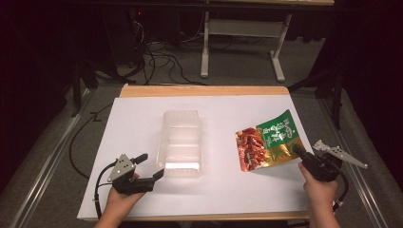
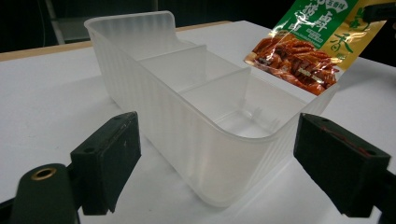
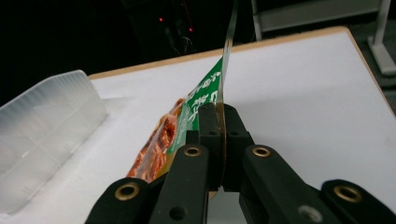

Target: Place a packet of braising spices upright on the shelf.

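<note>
Pinching glossy green-and-gold snack pouch [image 1: 266, 142] by lower-right edge, right gripper [image 1: 298, 151]; clear ribbed plastic divided bin [image 1: 182, 142] left, frame centre, long axis running up-frame; left gripper [image 1: 152, 166] spread at its near end.

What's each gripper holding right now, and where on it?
Right gripper: snack pouch, pinched at its edge. Left gripper: nothing, jaws open around the clear bin's end.

Bare table [image 1: 142, 123] lies left of the clear container [image 1: 182, 142]; snack pouch [image 1: 266, 140] crowds its right.

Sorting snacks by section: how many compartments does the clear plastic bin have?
3, in a row along the clear plastic bin: a near one by the rounded end, a middle one, and a far one by the tall end wall.
</note>
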The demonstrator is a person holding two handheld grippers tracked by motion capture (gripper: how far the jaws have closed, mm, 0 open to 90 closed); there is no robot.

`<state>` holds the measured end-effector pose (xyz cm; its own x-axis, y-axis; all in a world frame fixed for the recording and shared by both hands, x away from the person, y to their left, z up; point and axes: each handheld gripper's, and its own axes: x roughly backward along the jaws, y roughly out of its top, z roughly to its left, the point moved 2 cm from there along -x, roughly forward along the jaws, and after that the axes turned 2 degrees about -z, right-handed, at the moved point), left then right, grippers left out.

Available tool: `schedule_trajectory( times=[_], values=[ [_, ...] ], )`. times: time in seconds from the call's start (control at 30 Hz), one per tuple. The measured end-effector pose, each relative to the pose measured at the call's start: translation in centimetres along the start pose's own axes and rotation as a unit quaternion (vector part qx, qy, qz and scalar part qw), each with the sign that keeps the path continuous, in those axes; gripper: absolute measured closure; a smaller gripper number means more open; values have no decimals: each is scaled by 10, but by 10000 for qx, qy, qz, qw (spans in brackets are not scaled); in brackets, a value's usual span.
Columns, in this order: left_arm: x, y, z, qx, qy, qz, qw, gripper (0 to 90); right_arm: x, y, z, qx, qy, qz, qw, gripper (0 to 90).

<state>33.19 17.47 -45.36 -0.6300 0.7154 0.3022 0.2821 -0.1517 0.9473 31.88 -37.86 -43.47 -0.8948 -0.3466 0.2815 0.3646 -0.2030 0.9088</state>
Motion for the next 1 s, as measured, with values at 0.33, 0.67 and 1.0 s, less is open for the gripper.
schedule_trajectory(
  times=[0.33,0.67,1.0],
  values=[
    [0,0,0,-6,8,-1,10000,154,4,15,27,198,333,-431,9983,900],
    [1,0,0,-6,3,-12,10000,155,10,26,54,532,497,-802,9941,900],
    [1,0,0,-17,5,-5,10000,155,24,38,71,1145,261,-1119,9868,900]
  ],
)
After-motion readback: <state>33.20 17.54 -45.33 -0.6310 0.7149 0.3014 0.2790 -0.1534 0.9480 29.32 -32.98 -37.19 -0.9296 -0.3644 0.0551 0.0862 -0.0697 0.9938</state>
